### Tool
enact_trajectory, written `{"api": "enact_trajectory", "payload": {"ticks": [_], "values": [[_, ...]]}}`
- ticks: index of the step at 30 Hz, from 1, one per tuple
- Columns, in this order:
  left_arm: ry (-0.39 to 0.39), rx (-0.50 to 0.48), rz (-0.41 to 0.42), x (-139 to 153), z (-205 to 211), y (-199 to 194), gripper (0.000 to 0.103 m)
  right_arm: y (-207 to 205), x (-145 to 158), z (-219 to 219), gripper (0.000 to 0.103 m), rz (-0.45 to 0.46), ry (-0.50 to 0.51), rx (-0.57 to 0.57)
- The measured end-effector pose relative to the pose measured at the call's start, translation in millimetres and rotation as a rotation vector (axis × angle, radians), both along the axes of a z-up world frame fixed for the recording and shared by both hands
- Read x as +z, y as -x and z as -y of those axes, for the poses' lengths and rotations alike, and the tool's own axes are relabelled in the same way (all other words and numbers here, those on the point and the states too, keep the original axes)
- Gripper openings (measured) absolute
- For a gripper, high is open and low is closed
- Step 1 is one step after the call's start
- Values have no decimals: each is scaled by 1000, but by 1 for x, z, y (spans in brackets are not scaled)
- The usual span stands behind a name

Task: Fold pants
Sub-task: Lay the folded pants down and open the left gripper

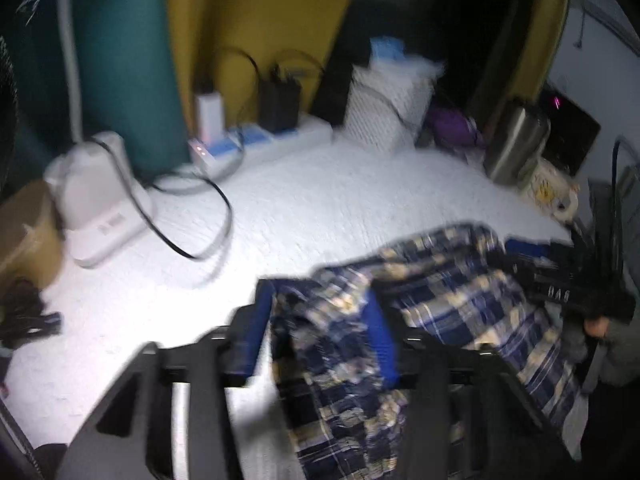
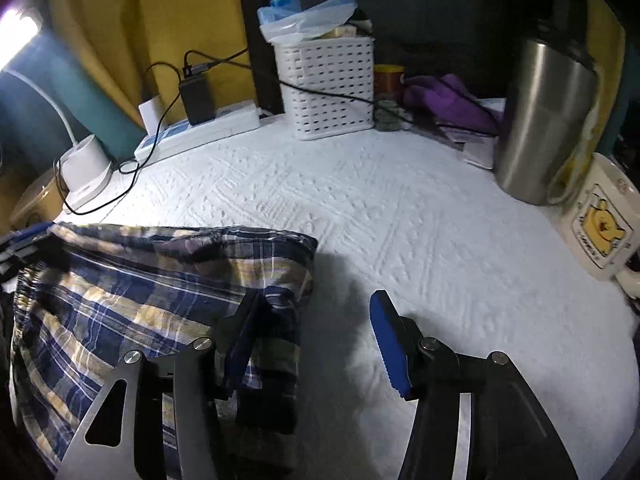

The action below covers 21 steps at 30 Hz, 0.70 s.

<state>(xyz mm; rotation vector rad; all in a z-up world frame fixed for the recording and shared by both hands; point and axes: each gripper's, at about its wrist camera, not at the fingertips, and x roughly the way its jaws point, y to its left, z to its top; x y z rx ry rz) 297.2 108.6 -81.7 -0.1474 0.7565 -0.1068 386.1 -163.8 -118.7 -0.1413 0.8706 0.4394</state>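
While both hand-held grippers gape, plaid pants (image 2: pixel 132 300) lie folded.

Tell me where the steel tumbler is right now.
In the right wrist view the steel tumbler stands upright at the far right of the white bedspread, just behind the bear-print mug and right of the purple cloth.

Left-wrist view motion-blurred, plaid pants (image 1: pixel 432 312) cut off at bottom edge, mug (image 2: pixel 600 232) cropped at right edge
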Motion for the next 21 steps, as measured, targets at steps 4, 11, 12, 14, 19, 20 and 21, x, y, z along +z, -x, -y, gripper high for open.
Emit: {"api": "enact_trajectory", "payload": {"ticks": [4,11,12,14,19,20,21], "values": [[-8,58,70,23,-8,17,58,7,9,13,56,7,-26,-17],[-17,-32,38,22,14,46,58,28,27,34,58,5,-90,-4],[-21,-41,30,19,19,48,58,33,26,35,58,-3,-87,4],[-31,-64,-4,9,28,54,58,45,21,33,58,-16,-75,24],[-74,-66,-91,-21,34,59,58,76,-2,22,58,-65,-33,70],[-80,-62,-102,-26,33,58,59,81,-7,21,58,-73,-21,72],[-80,-54,-111,-30,30,58,61,86,-11,21,58,-75,-4,69]]}}
